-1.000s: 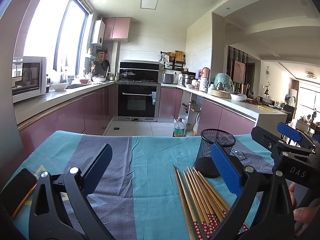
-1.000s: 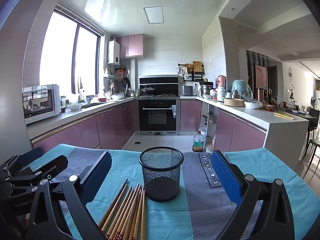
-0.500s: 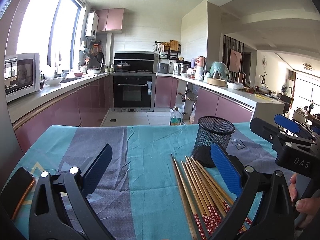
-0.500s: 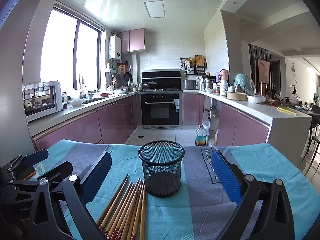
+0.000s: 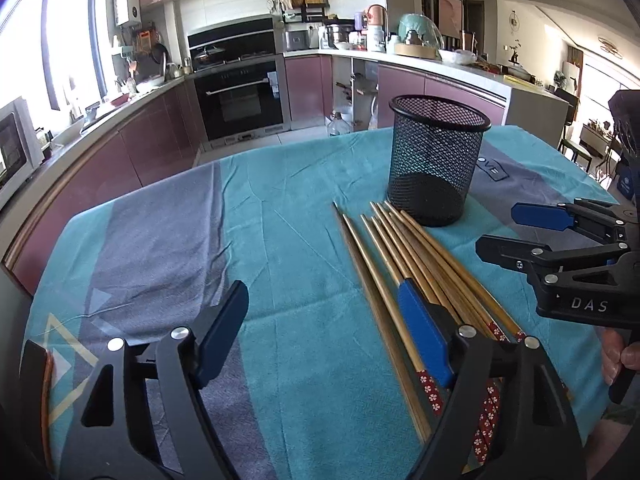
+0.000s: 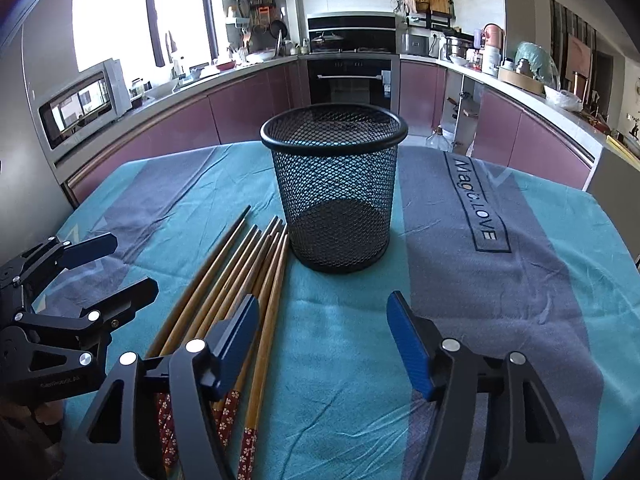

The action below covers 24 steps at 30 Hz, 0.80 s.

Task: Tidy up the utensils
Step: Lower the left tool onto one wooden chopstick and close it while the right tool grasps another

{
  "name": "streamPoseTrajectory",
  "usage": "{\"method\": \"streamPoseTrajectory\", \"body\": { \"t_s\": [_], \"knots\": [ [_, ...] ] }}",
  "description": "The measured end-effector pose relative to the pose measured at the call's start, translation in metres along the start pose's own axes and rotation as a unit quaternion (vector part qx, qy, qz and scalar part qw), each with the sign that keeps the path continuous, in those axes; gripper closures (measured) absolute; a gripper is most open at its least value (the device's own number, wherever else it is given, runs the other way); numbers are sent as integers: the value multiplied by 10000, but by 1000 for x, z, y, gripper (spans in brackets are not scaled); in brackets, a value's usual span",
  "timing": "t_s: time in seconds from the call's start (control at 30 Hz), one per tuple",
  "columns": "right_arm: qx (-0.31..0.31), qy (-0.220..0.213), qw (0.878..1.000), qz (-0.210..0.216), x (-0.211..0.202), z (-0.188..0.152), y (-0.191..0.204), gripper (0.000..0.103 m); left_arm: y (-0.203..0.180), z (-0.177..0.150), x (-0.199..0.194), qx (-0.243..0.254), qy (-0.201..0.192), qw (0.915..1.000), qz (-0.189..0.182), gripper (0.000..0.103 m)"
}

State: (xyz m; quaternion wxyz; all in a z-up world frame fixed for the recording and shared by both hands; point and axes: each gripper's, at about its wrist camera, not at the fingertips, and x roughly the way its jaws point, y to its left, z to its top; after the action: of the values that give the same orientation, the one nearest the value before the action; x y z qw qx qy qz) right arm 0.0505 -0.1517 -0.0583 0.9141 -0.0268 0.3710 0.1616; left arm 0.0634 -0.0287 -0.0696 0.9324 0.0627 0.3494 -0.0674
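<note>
Several wooden chopsticks (image 5: 404, 264) with red flowered ends lie side by side on the teal and grey tablecloth (image 5: 280, 240), tips toward an empty black mesh cup (image 5: 436, 160). My left gripper (image 5: 320, 336) is open and empty, low over the cloth, its right finger above the chopsticks. My right gripper (image 6: 320, 344) is open and empty, in front of the mesh cup (image 6: 334, 184), its left finger over the chopsticks (image 6: 240, 288). Each gripper shows in the other's view: the right (image 5: 520, 232), the left (image 6: 116, 268).
A phone (image 5: 34, 380) lies at the cloth's left edge. Beyond the table's far edge are purple kitchen cabinets (image 6: 248, 100), an oven (image 6: 348, 80) and a microwave (image 6: 80, 108).
Both grippers have tilted down and moved closer to the table. The chopsticks and cup now look larger and nearer. Both stay open.
</note>
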Motion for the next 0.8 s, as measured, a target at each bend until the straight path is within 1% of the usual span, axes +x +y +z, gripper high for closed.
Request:
{"method": "streamPoseTrajectory", "body": {
  "t_s": [0.07, 0.1, 0.17, 0.23, 0.27, 0.33, 0.43, 0.57, 0.7, 0.77, 0.8],
  "knots": [
    [-76, 173, 9998, 86, 6, 0, 2, 48, -2, 0, 9, 104, 130, 9998, -57, 29],
    [-116, 255, 9995, 112, 9, 0, 4, 52, -5, 0, 12, 133, 189, 9997, -76, 31],
    [-183, 428, 9988, 158, 17, 0, 5, 56, -7, 1, 18, 181, 331, 9992, -149, 35],
    [-184, 536, 9982, 211, 22, -1, 6, 58, -7, 1, 23, 196, 485, 9984, -201, 44],
    [-194, 579, 9979, 198, 24, 0, 7, 59, -6, 1, 27, 177, 560, 9979, -264, 46],
    [-240, 604, 9977, 186, 26, 0, 8, 59, -5, 1, 33, 139, 661, 9971, -358, 50],
    [-287, 653, 9973, 193, 29, 3, 9, 60, -5, 2, 38, 117, 747, 9957, -531, 54],
    [-351, 678, 9969, 190, 33, 7, 10, 66, -10, 6, 49, 209, 845, 9946, -571, 59],
    [-412, 695, 9965, 231, 36, 11, 11, 73, -10, 12, 58, 214, 881, 9938, -644, 69],
    [-379, 698, 9964, 289, 37, 13, 11, 80, -11, 16, 63, 187, 894, 9937, -656, 74],
    [-350, 700, 9964, 327, 37, 13, 10, 84, -11, 17, 65, 165, 898, 9935, -673, 78]
  ]
}}
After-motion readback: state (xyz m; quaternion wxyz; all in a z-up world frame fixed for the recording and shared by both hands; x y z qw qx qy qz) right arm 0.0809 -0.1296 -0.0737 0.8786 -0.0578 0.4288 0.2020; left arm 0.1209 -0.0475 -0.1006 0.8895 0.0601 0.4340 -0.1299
